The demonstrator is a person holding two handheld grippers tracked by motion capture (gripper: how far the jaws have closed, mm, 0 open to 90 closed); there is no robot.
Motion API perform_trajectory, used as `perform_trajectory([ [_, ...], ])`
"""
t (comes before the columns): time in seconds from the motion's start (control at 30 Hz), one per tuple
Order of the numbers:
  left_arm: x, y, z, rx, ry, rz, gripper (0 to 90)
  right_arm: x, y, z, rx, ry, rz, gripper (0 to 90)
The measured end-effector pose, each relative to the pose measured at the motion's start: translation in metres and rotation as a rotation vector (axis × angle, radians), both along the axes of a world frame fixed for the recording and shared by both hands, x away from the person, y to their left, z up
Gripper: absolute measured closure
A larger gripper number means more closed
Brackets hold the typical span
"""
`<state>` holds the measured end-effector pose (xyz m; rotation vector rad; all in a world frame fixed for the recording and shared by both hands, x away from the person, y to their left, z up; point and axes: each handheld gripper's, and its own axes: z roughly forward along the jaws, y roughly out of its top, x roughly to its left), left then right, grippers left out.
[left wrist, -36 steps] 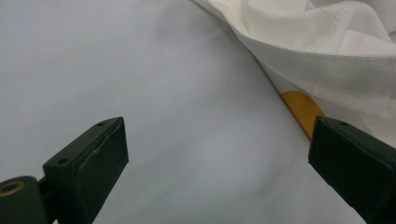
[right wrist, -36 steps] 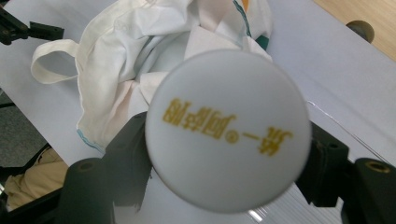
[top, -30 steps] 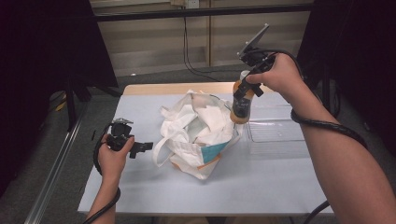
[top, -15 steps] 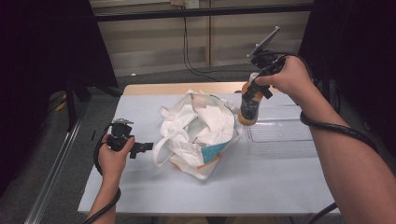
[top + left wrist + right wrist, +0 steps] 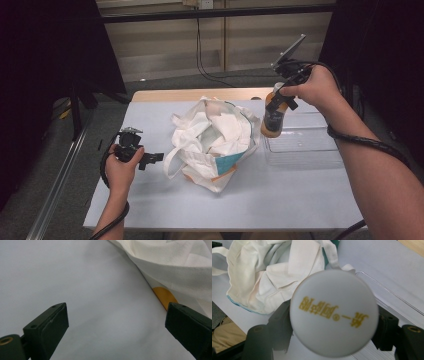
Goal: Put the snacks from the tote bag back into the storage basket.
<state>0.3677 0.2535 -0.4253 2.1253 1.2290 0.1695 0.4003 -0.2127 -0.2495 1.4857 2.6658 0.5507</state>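
The tote bag (image 5: 212, 142) is soft, matt woven cotton-like cloth (creased throughout). At its 3 o'clock, the tray (image 5: 300, 145) is clear glossy plastic. The bottle (image 5: 274, 116) has a smooth white plastic cap (image 5: 334, 312); the table (image 5: 280, 200) looks smooth and matt.

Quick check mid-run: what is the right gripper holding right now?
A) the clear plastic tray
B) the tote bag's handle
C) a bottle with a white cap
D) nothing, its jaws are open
C: the right gripper clamps the bottle near its neck, above the clear tray's edge; the white cap sits between its jaws.
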Motion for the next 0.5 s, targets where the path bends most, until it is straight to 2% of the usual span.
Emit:
perform_trajectory([
  [0.17,-0.0003,-0.001,-0.0001,-0.001,-0.01,0.007,4.8,-0.0017,-0.0047,-0.0031,-0.007,0.007,-0.014,30.2],
  [0.33,-0.0002,0.0003,-0.0005,0.0,-0.004,0.005,4.8,-0.0035,-0.0069,-0.0063,-0.014,0.0,-0.01,30.2],
  [0.5,-0.0006,-0.0006,-0.0004,-0.01,-0.006,0.011,4.8,-0.0057,-0.0091,-0.0086,-0.004,0.007,-0.015,30.2],
])
